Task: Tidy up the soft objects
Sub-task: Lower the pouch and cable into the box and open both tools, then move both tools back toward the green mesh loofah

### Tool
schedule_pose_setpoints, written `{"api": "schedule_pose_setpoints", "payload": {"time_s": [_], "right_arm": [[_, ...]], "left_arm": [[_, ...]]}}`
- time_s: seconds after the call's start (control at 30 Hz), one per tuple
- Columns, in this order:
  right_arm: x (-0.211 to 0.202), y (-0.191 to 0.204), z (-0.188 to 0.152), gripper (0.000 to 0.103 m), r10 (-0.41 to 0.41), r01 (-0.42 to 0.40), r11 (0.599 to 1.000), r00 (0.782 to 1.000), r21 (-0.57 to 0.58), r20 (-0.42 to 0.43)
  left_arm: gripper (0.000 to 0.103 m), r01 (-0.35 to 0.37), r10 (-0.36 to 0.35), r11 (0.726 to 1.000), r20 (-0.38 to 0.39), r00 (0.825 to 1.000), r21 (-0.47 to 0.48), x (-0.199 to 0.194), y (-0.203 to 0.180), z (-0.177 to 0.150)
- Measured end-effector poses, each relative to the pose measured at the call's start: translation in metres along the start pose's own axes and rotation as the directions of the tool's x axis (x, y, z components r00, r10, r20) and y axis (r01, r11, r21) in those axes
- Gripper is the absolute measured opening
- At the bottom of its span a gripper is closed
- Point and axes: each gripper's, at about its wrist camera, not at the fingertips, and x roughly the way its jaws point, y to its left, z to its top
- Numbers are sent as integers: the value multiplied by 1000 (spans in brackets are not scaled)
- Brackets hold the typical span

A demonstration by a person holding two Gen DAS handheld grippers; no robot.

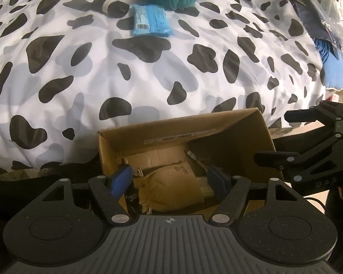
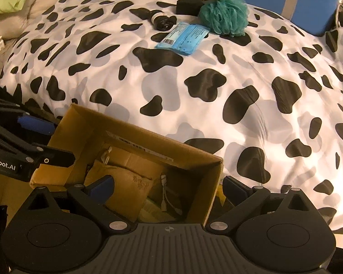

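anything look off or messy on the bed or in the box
Nothing spilled or damaged. The cardboard box already holds a tan pouch, while the teal loofah, blue packet and black roll lie clustered on the bedspread.

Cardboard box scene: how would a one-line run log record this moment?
left tongs: open, above cardboard box | right tongs: open, straddling box wall | in box: tan pouch | on bed: teal pouf, blue packet

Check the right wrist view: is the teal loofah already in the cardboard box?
No. The teal loofah lies far back on the spotted bedspread, beside the blue packet, well away from the cardboard box.
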Motion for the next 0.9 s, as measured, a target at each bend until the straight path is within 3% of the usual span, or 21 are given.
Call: {"api": "schedule_pose_setpoints", "payload": {"time_s": [0.3, 0.53, 0.9], "right_arm": [[-2, -3, 4, 103, -16, 15, 1000, 1000, 15, 14], [-6, -2, 13, 103, 9, -10, 1000, 997, 13, 75], [-1, -24, 40, 103, -69, 62, 997, 987, 55, 148]], "left_arm": [[72, -33, 34, 999, 38, 999, -18, -6, 3, 0], [72, -35, 35, 999, 89, 995, 2, -16, 2, 4], [72, -111, 99, 992, 190, 977, 52, -15, 5, 29]]}}
